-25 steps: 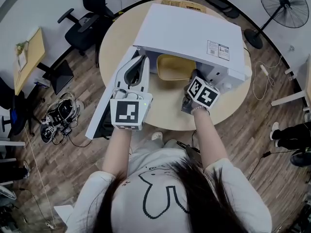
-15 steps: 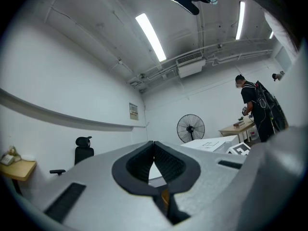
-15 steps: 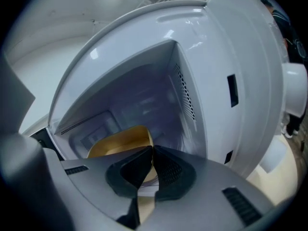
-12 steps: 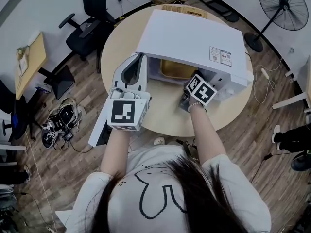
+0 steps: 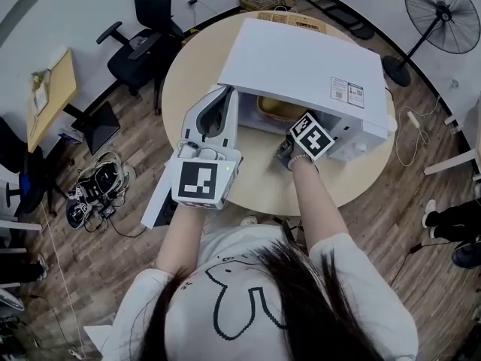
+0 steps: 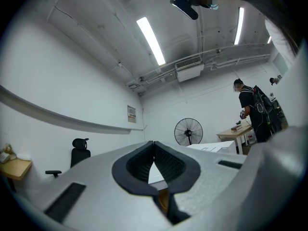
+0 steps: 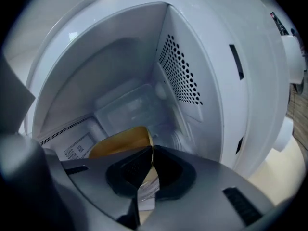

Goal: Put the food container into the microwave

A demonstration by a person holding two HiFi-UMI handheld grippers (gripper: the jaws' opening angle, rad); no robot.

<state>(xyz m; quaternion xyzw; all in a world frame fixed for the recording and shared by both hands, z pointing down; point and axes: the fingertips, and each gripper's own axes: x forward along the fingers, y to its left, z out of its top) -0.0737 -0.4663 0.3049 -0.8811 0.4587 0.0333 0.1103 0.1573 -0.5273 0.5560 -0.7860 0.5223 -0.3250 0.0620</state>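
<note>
Right now two grippers are in play, each topped by one marker cube, over a single round worktop (image 5: pixel 255 183) that carries one white microwave (image 5: pixel 301 59). The right gripper (image 7: pixel 150 152) reaches into the open cavity, and its fingers are clamped on the near rim of the one yellow food container (image 7: pixel 118 141). A thin strip of that rim stands pinched between the two fingers. The rest of the container lies just ahead of them, low in the cavity and already past the door opening. To the fingers' right rises the cavity's perforated side wall (image 7: pixel 180 71), and the back wall stands further ahead of them.

The left gripper (image 6: pixel 154 146) holds nothing. Its two fingers are pressed together at the tips, with only a small gap behind where they meet. Seen from the head view, it lies along the microwave's one door (image 5: pixel 154 201), which is swung wide open. Whether the fingers touch the door I cannot tell.

Well beyond the left fingers one standing fan (image 6: pixel 188 131) and one black office chair (image 6: pixel 79 150) stand by the wall. One person (image 6: pixel 246 107) stands at a desk off to their right.
</note>
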